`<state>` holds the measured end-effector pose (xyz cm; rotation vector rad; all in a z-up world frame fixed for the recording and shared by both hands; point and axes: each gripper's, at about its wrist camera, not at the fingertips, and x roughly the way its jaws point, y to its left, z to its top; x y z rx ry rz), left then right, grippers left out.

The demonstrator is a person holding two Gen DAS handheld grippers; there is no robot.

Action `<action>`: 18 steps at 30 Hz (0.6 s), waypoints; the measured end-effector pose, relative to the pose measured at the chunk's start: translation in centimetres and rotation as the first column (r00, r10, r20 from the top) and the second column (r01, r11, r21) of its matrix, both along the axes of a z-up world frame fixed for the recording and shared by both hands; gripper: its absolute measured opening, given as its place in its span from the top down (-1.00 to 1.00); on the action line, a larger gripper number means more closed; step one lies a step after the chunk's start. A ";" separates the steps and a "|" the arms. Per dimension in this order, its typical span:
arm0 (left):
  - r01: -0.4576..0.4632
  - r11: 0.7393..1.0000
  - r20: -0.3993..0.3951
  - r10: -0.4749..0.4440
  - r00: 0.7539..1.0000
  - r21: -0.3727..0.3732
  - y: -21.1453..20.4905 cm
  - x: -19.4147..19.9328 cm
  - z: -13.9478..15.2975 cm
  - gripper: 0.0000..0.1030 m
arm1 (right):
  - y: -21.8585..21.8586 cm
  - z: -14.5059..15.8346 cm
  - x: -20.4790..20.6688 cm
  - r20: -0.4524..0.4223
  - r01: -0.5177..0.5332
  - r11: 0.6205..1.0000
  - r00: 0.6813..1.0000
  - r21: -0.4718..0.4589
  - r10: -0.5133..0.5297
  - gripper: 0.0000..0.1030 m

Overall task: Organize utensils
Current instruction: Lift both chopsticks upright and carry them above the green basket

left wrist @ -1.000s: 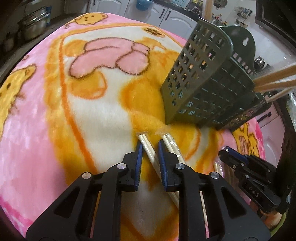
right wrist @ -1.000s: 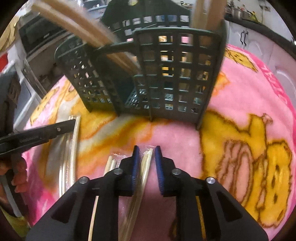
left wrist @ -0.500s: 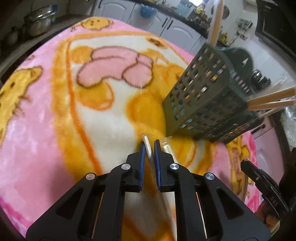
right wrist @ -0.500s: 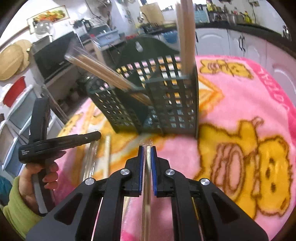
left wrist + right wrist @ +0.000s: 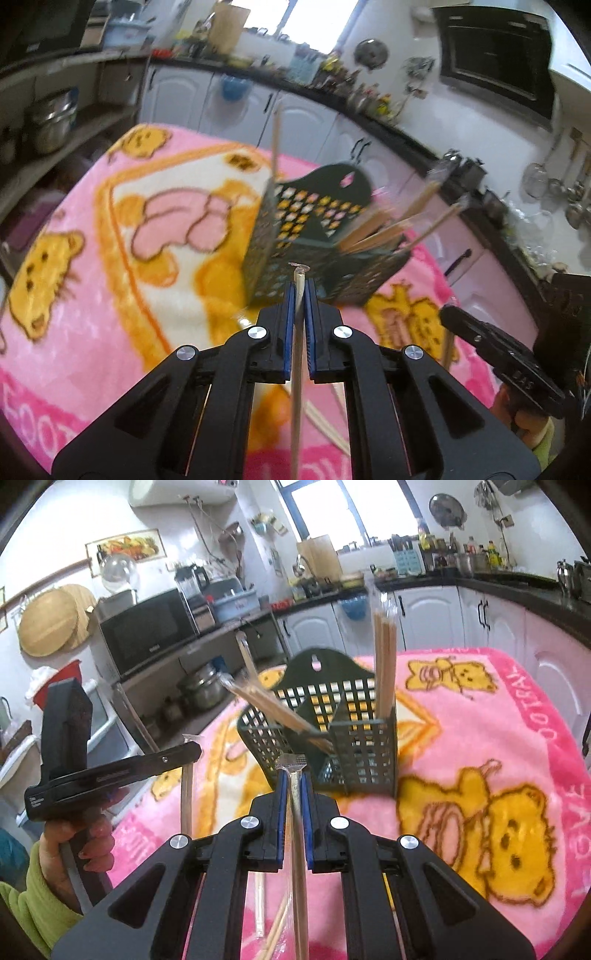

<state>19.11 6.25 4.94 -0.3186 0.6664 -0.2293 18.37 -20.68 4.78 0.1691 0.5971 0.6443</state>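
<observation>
Left gripper (image 5: 299, 291): clamped on a wrapped pair of chopsticks (image 5: 296, 369); the blue pads (image 5: 289, 325) are pressed against both sides of the pair.
Left pair's axis: laid along the fingers, the tip poking out just past the fingertips toward the holder, the rest trailing back beneath the gripper body.
Right gripper (image 5: 291, 782): closed on a second wrapped pair (image 5: 297, 849), held clear of the blanket (image 5: 480, 738).
Right pair's axis: run lengthwise between the fingers, the crimped wrapper end aimed at the holder.
Holder (image 5: 332, 738): a dark green lattice basket, stood upright on the pink cartoon blanket, just ahead of both grippers.
Holder's contents: one bundle (image 5: 384, 664) is stood nearly vertical in the right compartment; another bundle (image 5: 273, 709) is leaned out to the left.
Loose pairs (image 5: 273, 930): left lying on the blanket under the right gripper, slanted.
Person: a hand (image 5: 85, 845) with a green sleeve is seen gripping the left gripper's handle.
</observation>
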 end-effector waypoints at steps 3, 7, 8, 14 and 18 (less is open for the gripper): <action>0.026 1.000 0.043 -0.026 0.999 0.009 -0.9 -0.9 1.5 0.94 | -0.7 1.0 -0.8 0.036 0.015 1.000 0.999 0.019 -0.016 0.85; 0.055 0.998 0.079 -0.057 0.995 0.027 -2.1 -1.6 2.9 0.94 | -1.5 1.9 -1.7 0.068 0.032 0.999 0.997 0.041 -0.035 0.85; 0.061 0.998 0.087 -0.064 0.994 0.030 -2.4 -1.7 3.1 0.94 | -1.8 2.2 -1.9 0.077 0.038 0.998 0.996 0.046 -0.042 0.85; 0.096 0.994 0.115 -0.101 0.988 0.047 -3.9 -2.3 4.3 0.94 | -3.0 3.0 -2.7 0.116 0.071 0.996 0.990 0.059 -0.077 0.87; 0.116 0.992 0.134 -0.122 0.983 0.054 -4.8 -2.5 5.0 0.94 | -3.7 3.7 -3.3 0.147 0.093 0.993 0.984 0.066 -0.102 0.87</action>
